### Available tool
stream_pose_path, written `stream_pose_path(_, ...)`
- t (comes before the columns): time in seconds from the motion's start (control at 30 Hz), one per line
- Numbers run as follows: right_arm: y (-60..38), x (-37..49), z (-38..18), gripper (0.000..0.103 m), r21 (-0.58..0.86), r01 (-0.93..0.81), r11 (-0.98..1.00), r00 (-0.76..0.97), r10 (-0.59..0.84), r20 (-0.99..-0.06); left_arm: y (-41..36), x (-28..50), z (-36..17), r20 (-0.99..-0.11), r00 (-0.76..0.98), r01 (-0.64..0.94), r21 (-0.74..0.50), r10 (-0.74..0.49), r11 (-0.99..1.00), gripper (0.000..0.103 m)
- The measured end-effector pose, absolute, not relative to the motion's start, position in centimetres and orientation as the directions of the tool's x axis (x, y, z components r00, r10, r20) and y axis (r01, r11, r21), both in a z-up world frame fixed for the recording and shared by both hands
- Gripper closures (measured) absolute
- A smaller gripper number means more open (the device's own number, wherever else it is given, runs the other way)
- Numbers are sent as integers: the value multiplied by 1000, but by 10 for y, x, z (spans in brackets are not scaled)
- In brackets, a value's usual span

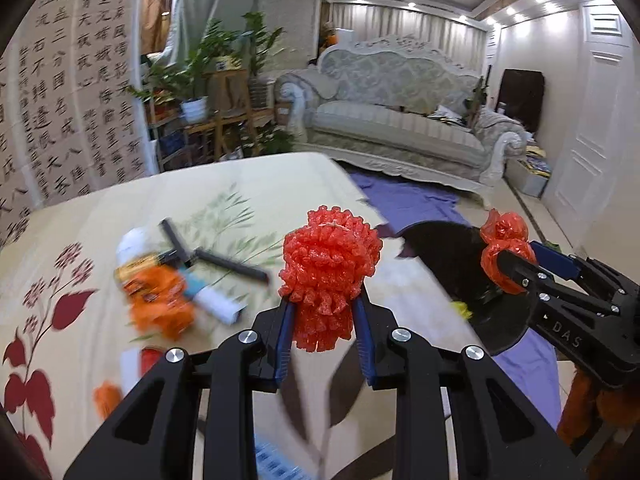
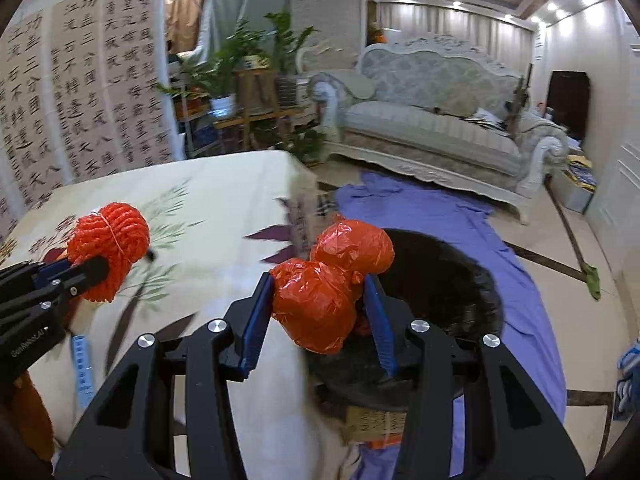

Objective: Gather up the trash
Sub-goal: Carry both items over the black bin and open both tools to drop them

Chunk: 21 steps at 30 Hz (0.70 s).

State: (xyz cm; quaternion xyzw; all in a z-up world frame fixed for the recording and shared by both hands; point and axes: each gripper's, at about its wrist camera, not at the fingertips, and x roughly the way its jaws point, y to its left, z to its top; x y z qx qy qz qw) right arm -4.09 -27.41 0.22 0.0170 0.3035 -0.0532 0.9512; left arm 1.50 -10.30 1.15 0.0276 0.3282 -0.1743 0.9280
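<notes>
My left gripper [image 1: 325,312] is clamped on a red bunched foam-net ball [image 1: 329,268], which bulges above and ahead of my jaws; it looks light and springy, best pinched at its waist. My right gripper [image 2: 318,308] squeezes a crumpled orange plastic bag wad [image 2: 320,292], soft and probably slippery, above the black round bin [image 2: 452,280] just beyond.

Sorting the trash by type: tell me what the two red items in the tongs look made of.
Left tongs: red foam net, probably soft plastic foam, matte, with a knobbly mesh surface. Right tongs: red bag bundle, likely thin plastic film, glossy and crinkled, with light glinting on its folds.
</notes>
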Motion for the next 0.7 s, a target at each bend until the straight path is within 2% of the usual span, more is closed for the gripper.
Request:
stream_pose_path(0.33,-318,-23,-3,58,-37,170,985,808,-161,-567,-173,38,13,-609,701,437,-44,-371,899,74)
stream_pose_path(0.67,-354,-2,-20,58,-18,217,976,788,-186,-587,-214,66,-5,-659,658,470,-21,-366,883,74)
stream_pose_path(0.7,-357,0,-21,55,-19,223,975,786,-192,-587,-216,67,-6,-662,655,470,-21,-364,883,74)
